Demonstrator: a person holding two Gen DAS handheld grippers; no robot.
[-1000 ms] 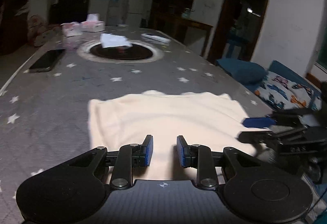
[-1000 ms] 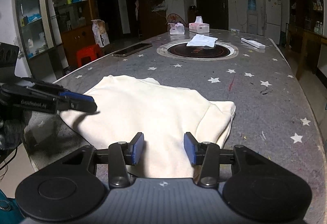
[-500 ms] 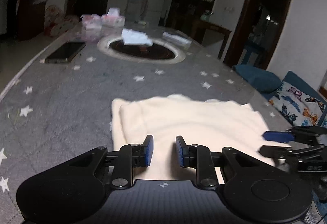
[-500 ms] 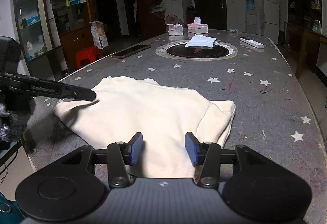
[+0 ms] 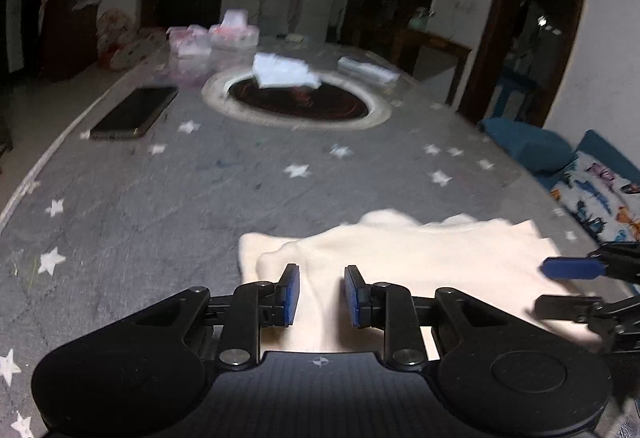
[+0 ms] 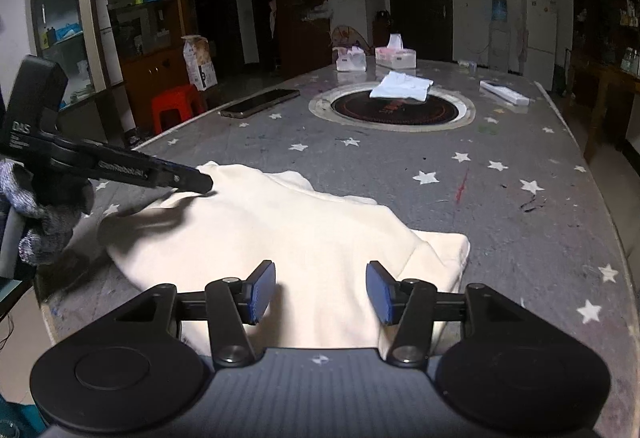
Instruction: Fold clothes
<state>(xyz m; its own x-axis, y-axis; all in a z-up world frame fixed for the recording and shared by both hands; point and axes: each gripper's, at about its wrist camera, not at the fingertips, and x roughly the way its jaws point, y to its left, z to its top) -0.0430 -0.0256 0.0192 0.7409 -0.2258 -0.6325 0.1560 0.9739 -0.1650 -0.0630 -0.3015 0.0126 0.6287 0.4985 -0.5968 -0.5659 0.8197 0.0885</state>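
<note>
My room is dim and the corners fall black. My left view is smeared with motion blur; my right view is sharp. The cream garment (image 6: 280,238) glares pale, with my shadow across its left side. Straight lines bow at the edges.

Bare table (image 6: 520,238) beyond the garment (image 6: 280,238); phone (image 6: 260,103) far off.

Left gripper (image 5: 320,294) tilted downward, jaws narrowly apart, pads pressing nothing. Right gripper (image 6: 320,292) also tilted downward, jaws wider and just been opening, nothing gripped. Grey-gloved hand (image 6: 44,214) holds the left gripper.
</note>
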